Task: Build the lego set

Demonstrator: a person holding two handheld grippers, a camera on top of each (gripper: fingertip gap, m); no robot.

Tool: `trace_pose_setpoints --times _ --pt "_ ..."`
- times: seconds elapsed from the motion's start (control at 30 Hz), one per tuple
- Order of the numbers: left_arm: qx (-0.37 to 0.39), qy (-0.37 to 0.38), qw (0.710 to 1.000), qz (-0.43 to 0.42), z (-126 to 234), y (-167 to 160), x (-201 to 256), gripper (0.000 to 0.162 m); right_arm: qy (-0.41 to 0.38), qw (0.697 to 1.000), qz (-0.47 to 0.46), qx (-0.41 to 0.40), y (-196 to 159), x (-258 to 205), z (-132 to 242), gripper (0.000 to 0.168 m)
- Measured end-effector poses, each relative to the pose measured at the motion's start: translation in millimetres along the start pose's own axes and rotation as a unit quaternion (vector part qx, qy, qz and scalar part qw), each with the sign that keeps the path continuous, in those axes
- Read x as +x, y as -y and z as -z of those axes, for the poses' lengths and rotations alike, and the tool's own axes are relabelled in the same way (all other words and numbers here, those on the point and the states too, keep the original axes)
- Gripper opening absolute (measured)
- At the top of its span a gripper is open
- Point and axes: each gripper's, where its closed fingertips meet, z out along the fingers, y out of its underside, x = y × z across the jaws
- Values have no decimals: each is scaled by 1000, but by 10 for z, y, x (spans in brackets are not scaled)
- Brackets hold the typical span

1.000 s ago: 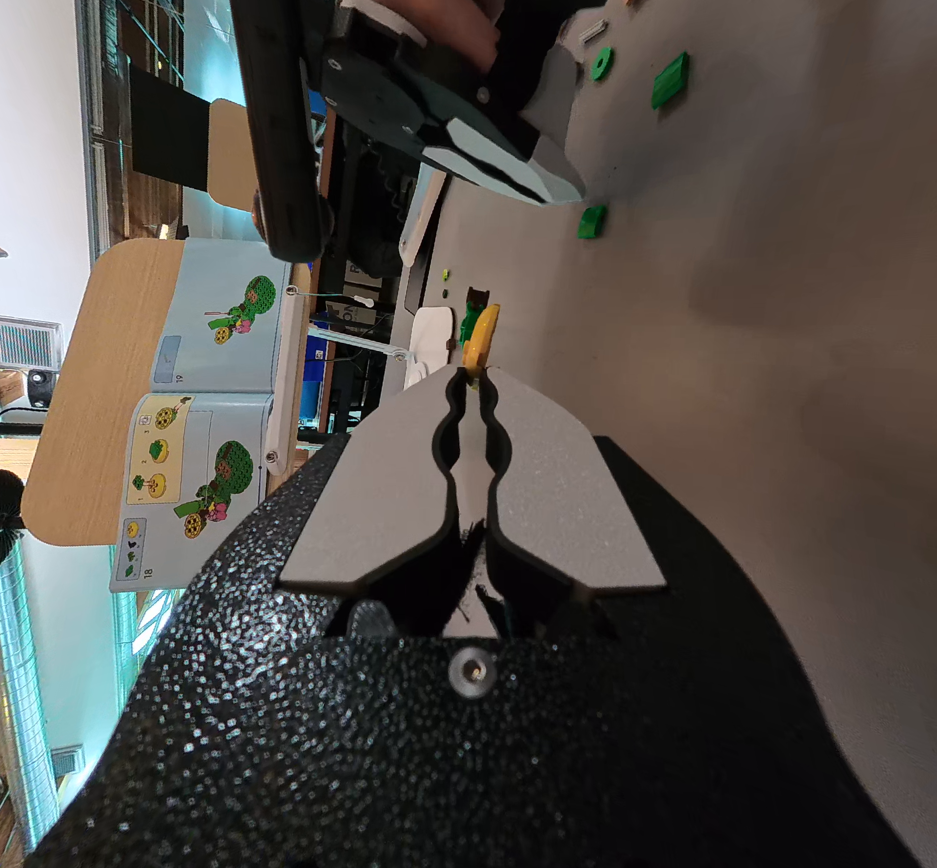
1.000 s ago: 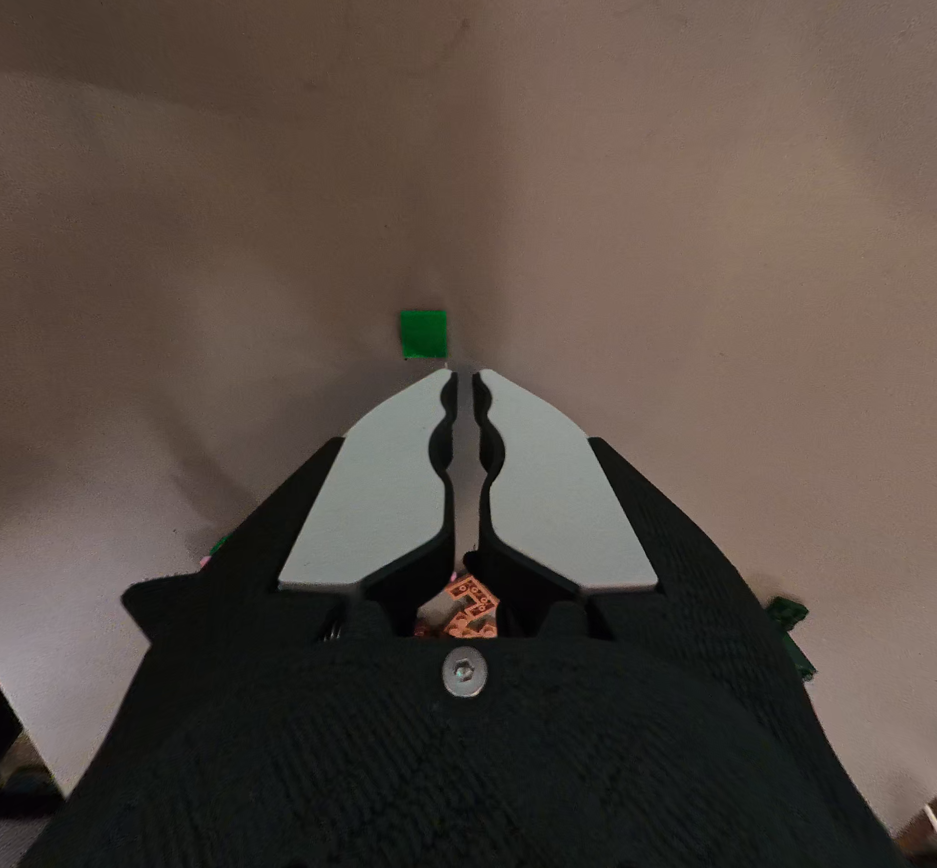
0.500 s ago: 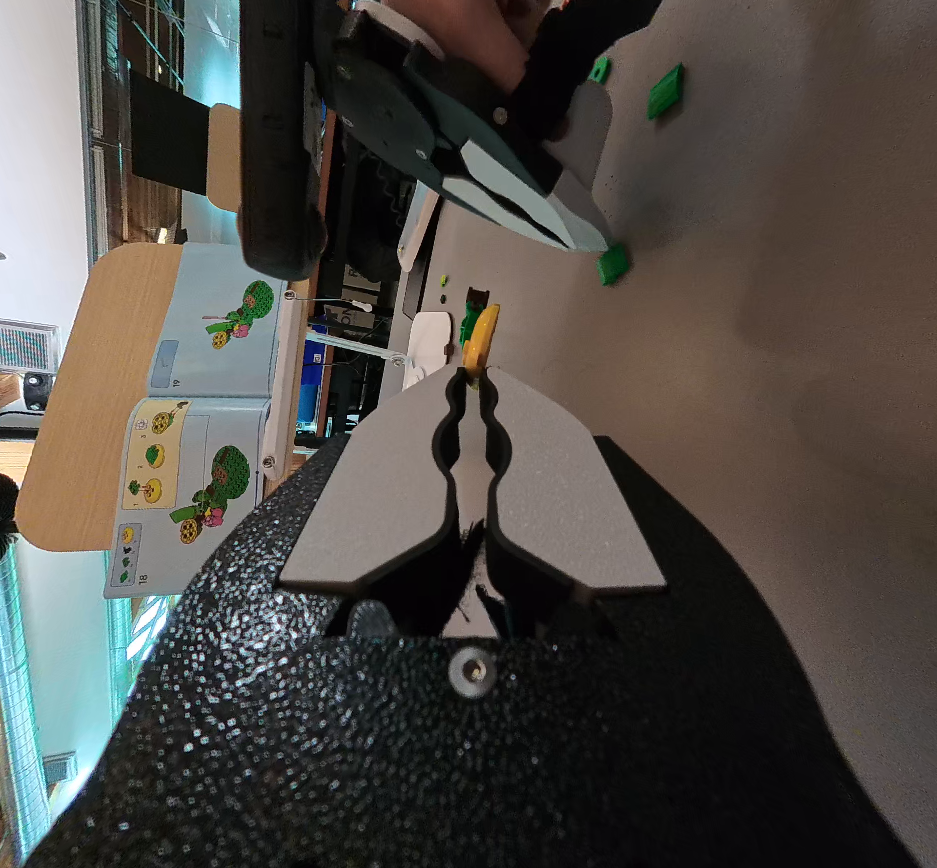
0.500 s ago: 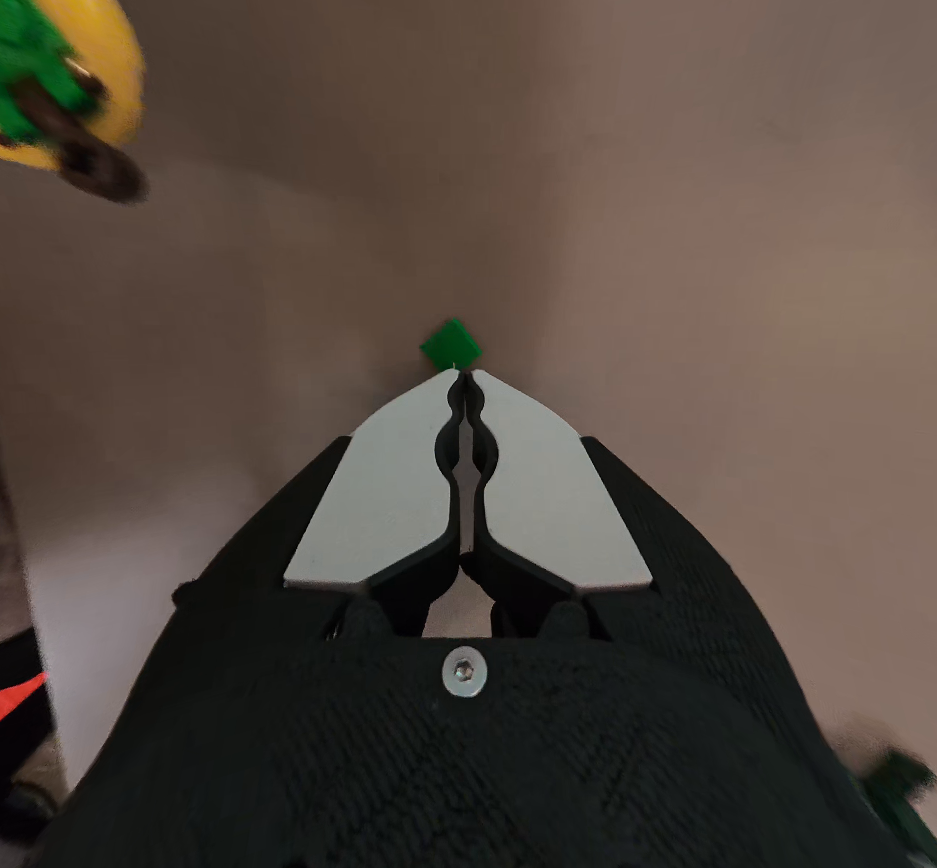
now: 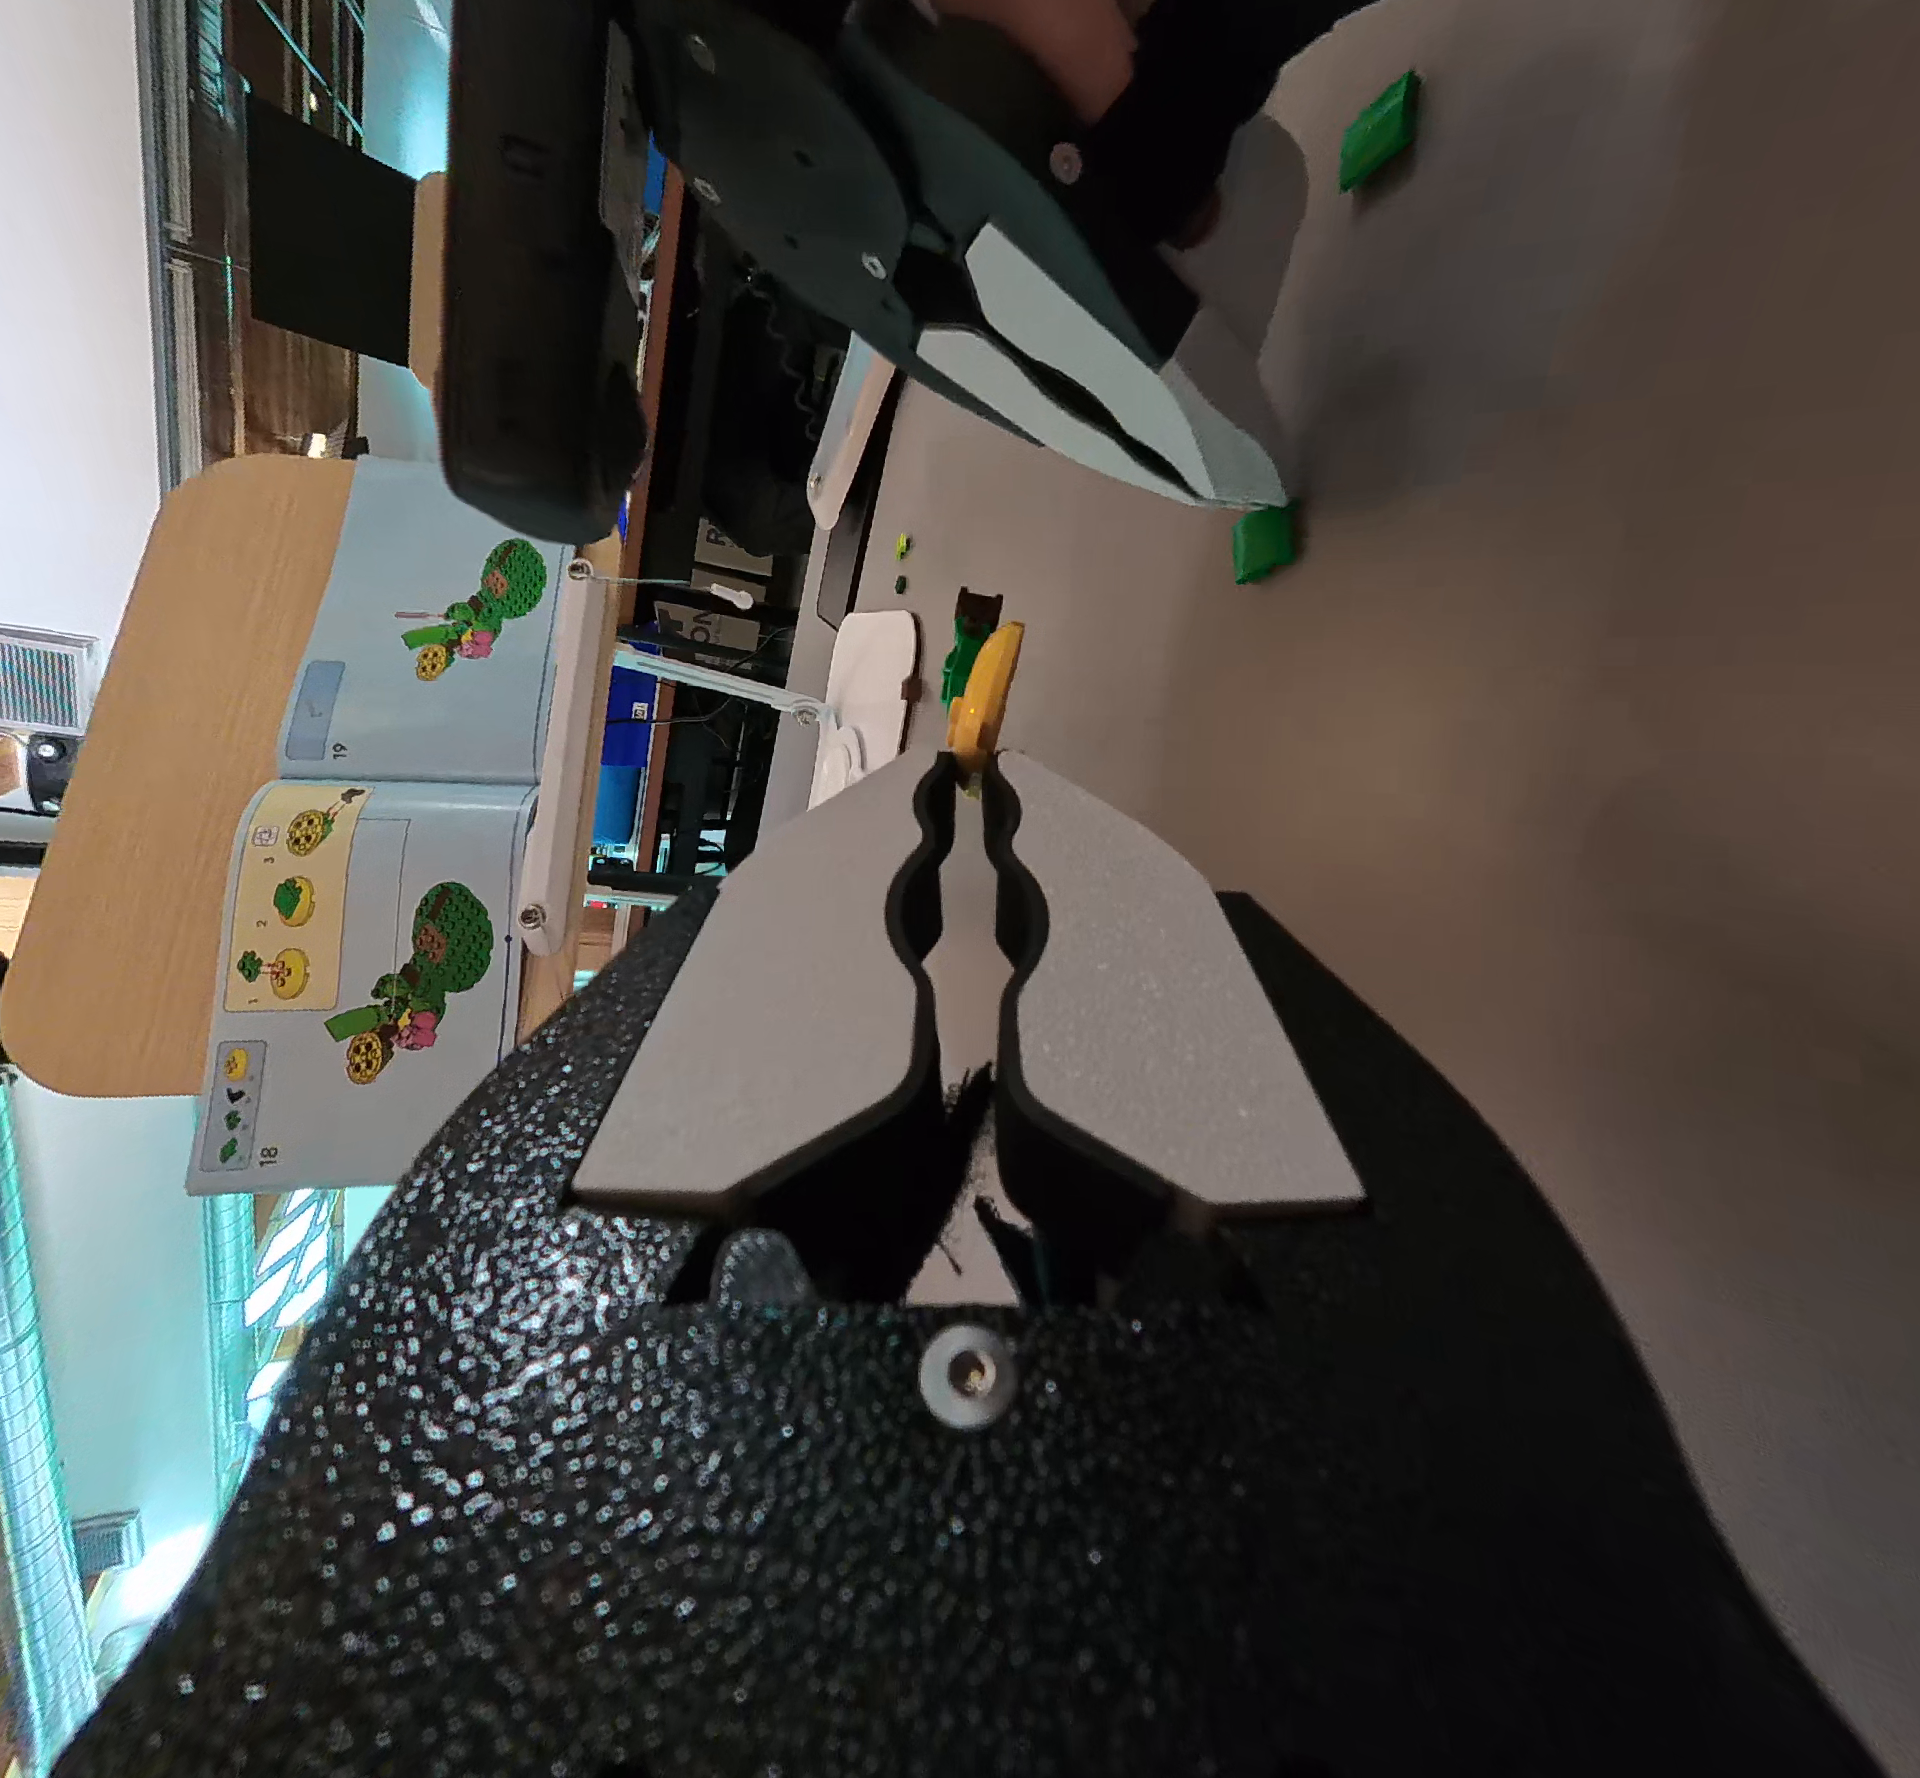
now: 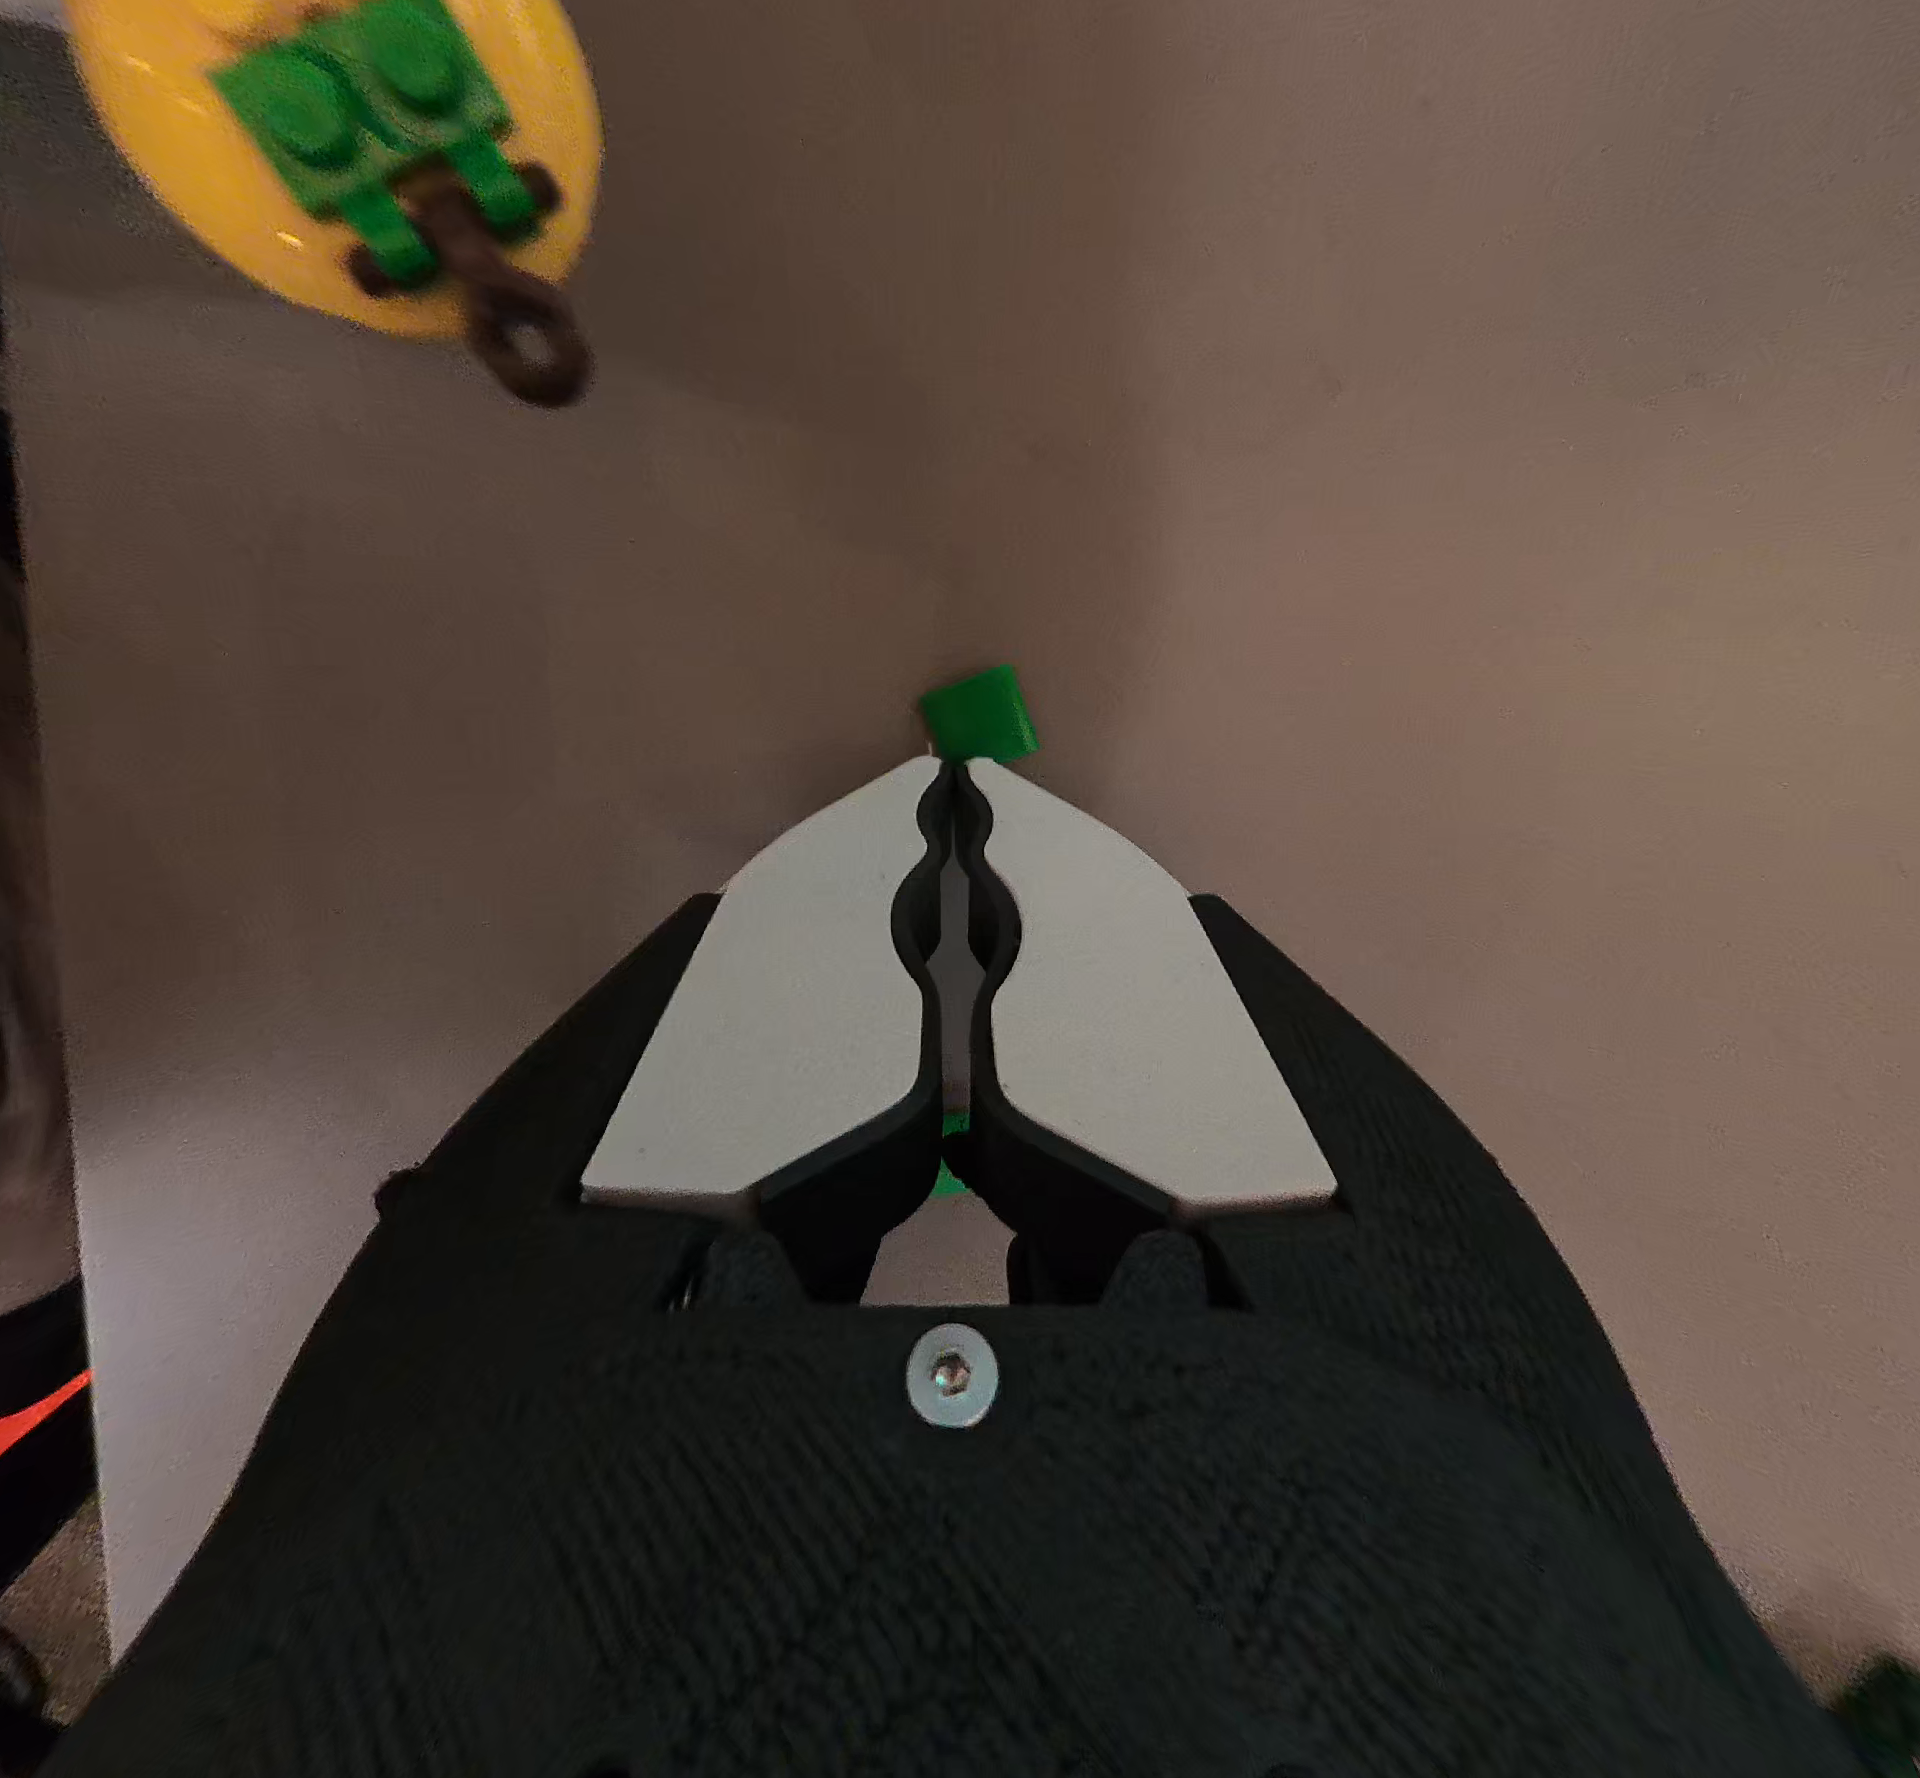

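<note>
Two grippers busy: left gripper [image 5: 968, 772] clamped the half-built yellow disc [image 5: 987, 684], right gripper [image 6: 951, 764] pinched shut on the green tile [image 6: 979, 712], loose bricks [image 5: 1377, 130] left on the desk [image 5: 1558, 793].

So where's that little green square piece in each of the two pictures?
Left wrist view: the green square piece lies on the grey table, right of centre, at the tip of the right gripper coming down from above.
Right wrist view: the same piece sits at centre, just past that gripper's own nearly closed jaws.
Shared landmark: the yellow round piece with green parts, gripped by the left gripper.
</note>
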Motion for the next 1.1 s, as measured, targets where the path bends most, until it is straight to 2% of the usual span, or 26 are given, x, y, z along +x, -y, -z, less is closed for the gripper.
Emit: trace_pose_setpoints --times 0.1,0.17,0.2,0.27,0.3,0.4,0.5,0.6,0.7,0.77,0.87,1.1 --pt "-6 4 1000 5 18 -61 -16 5 32 999 26 19 98 -142 -23 0" --pt "-11 9 1000 9 38 -107 -40 5 15 996 83 31 143 -80 39 5" --pt "-12 13 1000 12 48 -128 -53 5 0 991 128 41 177 -34 78 23" --pt "-13 19 1000 19 66 -169 -69 5 -32 969 241 45 237 26 132 43" --pt "-14 22 999 21 70 -193 -72 5 -46 951 304 33 243 37 138 49" --pt "-31 21 999 20 64 -301 -47 5 -61 883 463 -51 158 49 92 49" --pt "-45 16 999 19 42 -385 -22 5 -53 797 592 -108 124 25 52 47" --pt "-47 8 999 11 -9 -372 25 5 -42 709 692 -130 141 43 39 45" --pt "-48 -3 999 -3 -60 -345 92 5 -22 647 750 -137 145 70 16 40" --pt "-47 -10 999 -4 -89 -344 134 5 -14 630 765 -132 190 64 -4 38" --pt "-46 -18 999 -4 -120 -345 181 5 5 622 771 -135 185 23 -28 35" --pt "-45 -26 999 -3 -146 -350 233 5 24 622 769 -144 115 9 -69 30"
